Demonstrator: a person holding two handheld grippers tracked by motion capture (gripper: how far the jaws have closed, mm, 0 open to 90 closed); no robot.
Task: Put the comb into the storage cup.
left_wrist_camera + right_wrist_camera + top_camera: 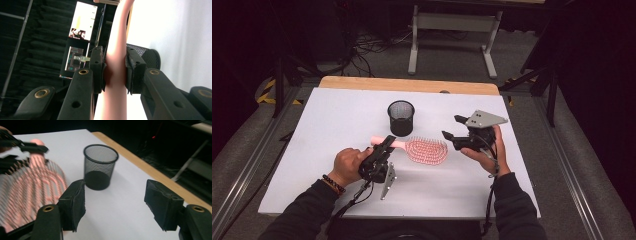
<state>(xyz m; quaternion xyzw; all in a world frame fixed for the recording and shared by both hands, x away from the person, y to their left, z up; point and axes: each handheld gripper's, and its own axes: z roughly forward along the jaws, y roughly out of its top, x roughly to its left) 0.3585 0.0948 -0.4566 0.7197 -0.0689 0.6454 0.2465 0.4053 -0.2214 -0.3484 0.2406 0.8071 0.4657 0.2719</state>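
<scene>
Left tongs (115, 72) clench the pink hairbrush (424, 150) handle at frame centre; right tongs (115, 205) gape, seemingly above the desk (337, 120).

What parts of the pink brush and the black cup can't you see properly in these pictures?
- Pink brush: in the right gripper view its bristles are motion-blurred; whether it rests on the table is unclear.
- Brush handle: left gripper pads cover its middle.
- Mesh cup: inside too dark to tell if empty; in the left gripper view a jaw hides most of it.
</scene>
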